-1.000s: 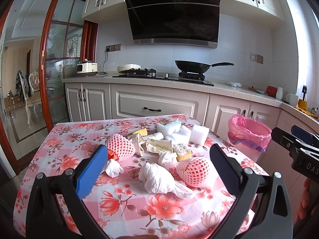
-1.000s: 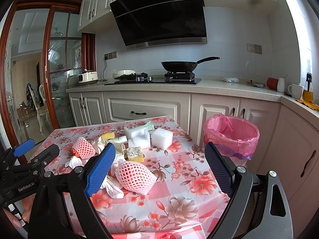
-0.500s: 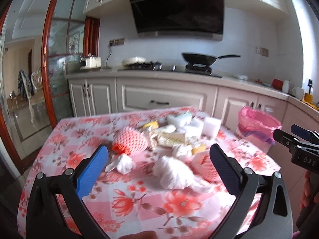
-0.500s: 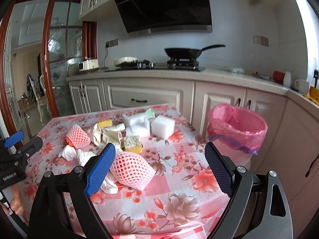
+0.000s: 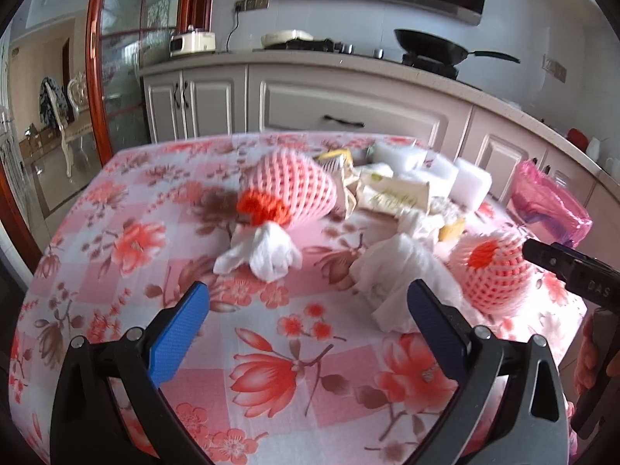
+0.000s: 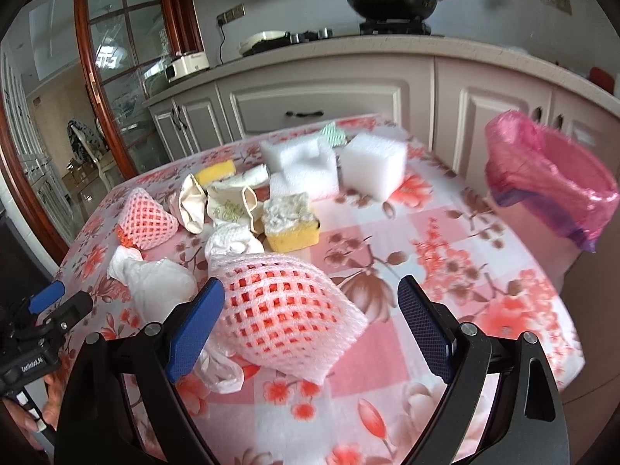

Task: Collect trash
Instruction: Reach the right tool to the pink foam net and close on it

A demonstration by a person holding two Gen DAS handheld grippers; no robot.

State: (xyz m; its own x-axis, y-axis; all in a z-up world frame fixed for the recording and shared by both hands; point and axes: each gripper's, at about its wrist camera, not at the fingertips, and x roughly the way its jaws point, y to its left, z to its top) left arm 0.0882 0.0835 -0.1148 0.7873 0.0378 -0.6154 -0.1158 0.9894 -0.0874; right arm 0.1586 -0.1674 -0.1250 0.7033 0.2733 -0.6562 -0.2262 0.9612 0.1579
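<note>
Trash lies on a floral tablecloth [image 5: 294, 341]. My left gripper [image 5: 306, 310] is open and empty, just short of a crumpled white tissue [image 5: 267, 252] lying in front of a pink foam fruit net [image 5: 290, 190]. My right gripper [image 6: 310, 314] is open, with a second pink foam net [image 6: 283, 310] lying between its fingers near the left pad. A larger white tissue [image 6: 159, 283] lies to its left. A bin lined with a pink bag [image 6: 550, 178] stands off the table's right edge.
Behind the nets lie white foam blocks [image 6: 372, 162], yellow sponges [image 6: 290, 221] and crumpled paper wrappers [image 6: 224, 205]. Kitchen cabinets and a stove with a black pan [image 6: 391, 4] run along the far wall. A glass door [image 5: 128, 58] stands at the left.
Both grippers have moved forward and tilted down toward the table. The trash looms larger. The right gripper now straddles the near pink net. Both stay open.
</note>
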